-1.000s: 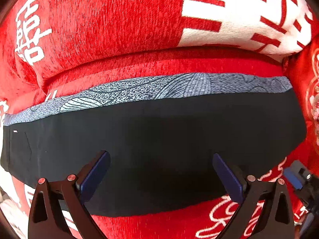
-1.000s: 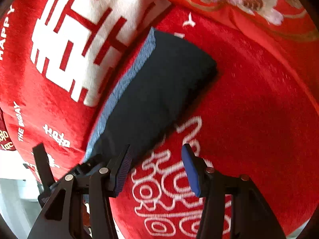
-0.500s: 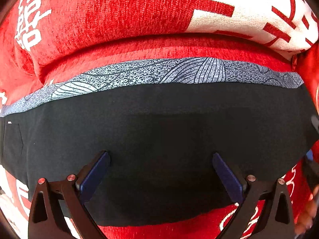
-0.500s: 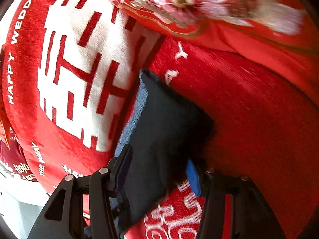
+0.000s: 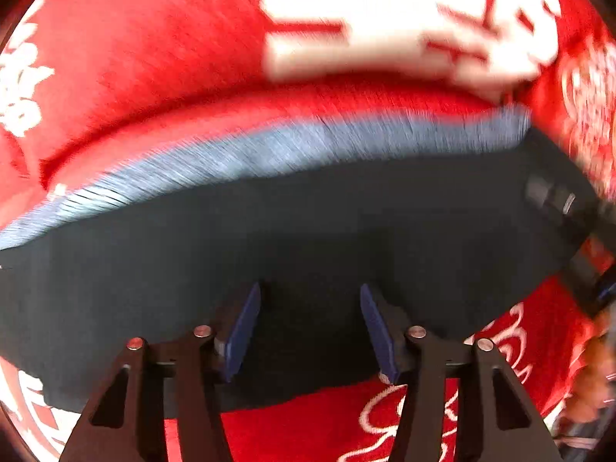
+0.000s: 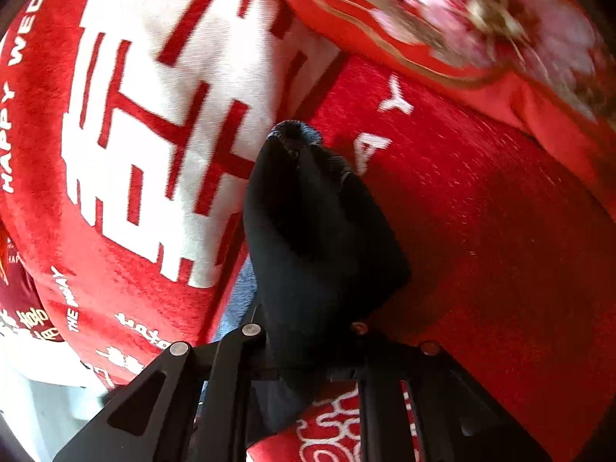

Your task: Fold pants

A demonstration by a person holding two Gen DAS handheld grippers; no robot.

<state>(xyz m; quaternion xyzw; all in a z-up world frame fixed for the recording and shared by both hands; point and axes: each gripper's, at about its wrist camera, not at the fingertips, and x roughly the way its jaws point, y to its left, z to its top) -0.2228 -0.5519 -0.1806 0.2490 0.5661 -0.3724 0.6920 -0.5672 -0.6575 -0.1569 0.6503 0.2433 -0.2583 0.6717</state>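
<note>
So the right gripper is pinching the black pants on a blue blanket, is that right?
Not quite: the blanket is red, not blue. The right wrist view shows the right gripper, whose jaws have just been closing, pinching the black pants.

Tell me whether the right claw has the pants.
Shut on them: the right claw has just closed, black pants bunched between its fingers.

A red blanket [image 5: 154,77] with large white characters and small white lettering covers the surface. Black pants [image 5: 308,231] with a grey-blue patterned band lie flat on it. A red cloth with pink flowers [image 6: 481,19] rests along its far edge.
</note>
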